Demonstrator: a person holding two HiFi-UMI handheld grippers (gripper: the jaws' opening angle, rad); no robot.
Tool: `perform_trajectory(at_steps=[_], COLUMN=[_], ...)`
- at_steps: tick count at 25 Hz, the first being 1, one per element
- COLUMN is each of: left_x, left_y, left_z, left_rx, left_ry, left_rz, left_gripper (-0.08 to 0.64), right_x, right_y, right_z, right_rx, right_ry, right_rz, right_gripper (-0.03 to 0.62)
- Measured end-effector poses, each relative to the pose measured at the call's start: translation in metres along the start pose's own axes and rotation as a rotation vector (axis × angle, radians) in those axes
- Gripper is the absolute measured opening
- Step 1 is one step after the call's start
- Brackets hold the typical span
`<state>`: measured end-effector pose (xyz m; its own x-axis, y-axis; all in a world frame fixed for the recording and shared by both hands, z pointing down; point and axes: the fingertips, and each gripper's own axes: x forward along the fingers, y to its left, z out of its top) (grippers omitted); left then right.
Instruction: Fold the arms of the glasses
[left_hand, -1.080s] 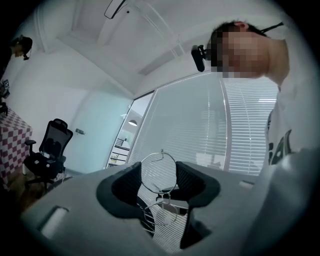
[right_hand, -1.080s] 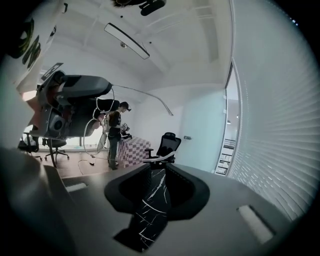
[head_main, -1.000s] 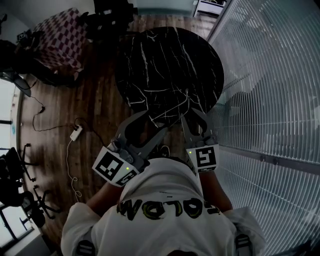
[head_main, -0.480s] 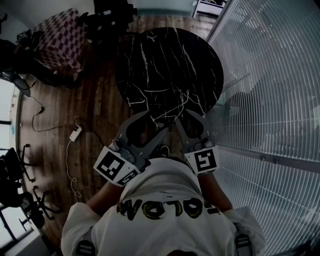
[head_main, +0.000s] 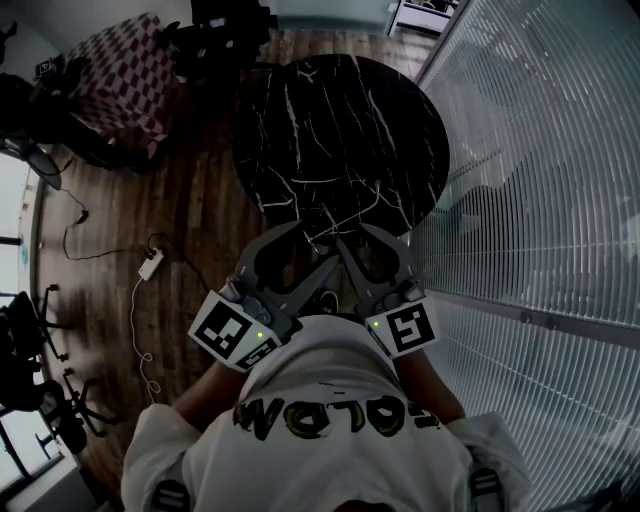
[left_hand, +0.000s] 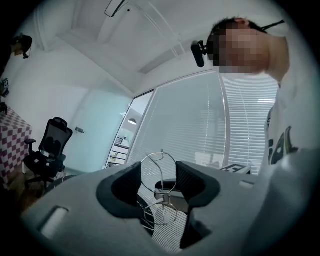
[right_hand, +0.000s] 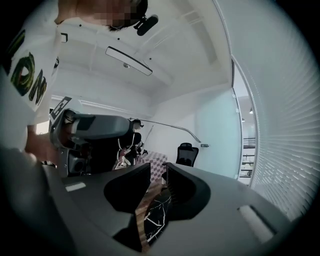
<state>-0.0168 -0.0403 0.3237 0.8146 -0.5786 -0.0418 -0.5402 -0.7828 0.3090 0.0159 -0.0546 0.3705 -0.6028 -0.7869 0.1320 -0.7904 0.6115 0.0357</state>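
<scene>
— Looking down from the head view, what is found changed from a second ago?
— The right gripper (head_main: 364, 238) is brought across toward the left gripper (head_main: 300, 248). A second ago the two were set clearly apart, and now their tips are nearly met above the near edge of the black marble table (head_main: 340, 120).
— And where are the glasses (left_hand: 162, 197) kept?
— They are held up in the air, clear of the table, by the left gripper, whose jaws are closed on one wire lens rim (the second rim is seen hanging just below it). One arm (right_hand: 167, 125) is shown in the right gripper view, stretched straight out from the frame, so it is judged unfolded.
— Is anything gripped on the right?
— Nothing is seen there. Its jaws are left narrowly parted, with only table and floor visible through the gap.
— What is meant for the task?
— The approach is judged done and the fold itself not begun. The open arm is likely to be pushed or pinched next. Since the wire looks thin and springy, a gentle sweep toward the lenses is called for, lest the frame be twisted in the left grip.
</scene>
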Motion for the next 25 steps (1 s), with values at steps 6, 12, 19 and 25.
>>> perform_trajectory(at_steps=[6,12,19,25], left_x=[-0.003,-0.002,-0.001,0.002], left_y=[0.002,0.002,0.0,0.001], left_z=[0.0,-0.001,0.002,0.0], left_rx=[-0.001,0.0,-0.004,0.003], left_ry=[0.003,0.003,-0.004,-0.002], left_rz=[-0.001,-0.004,-0.005,-0.003], left_gripper=[0.218,0.218,0.218,0.218], right_x=[0.006,0.004,0.001,-0.006], right_y=[0.018,0.024,0.015,-0.005], right_z=[0.015,0.016,0.017,0.023], right_rx=[0.018,0.032,0.019,-0.032], right_ry=[-0.062,-0.073,-0.068,-0.082], right_rz=[0.068,0.111,0.09,0.023], right_gripper=[0.109,0.11,0.112,0.112])
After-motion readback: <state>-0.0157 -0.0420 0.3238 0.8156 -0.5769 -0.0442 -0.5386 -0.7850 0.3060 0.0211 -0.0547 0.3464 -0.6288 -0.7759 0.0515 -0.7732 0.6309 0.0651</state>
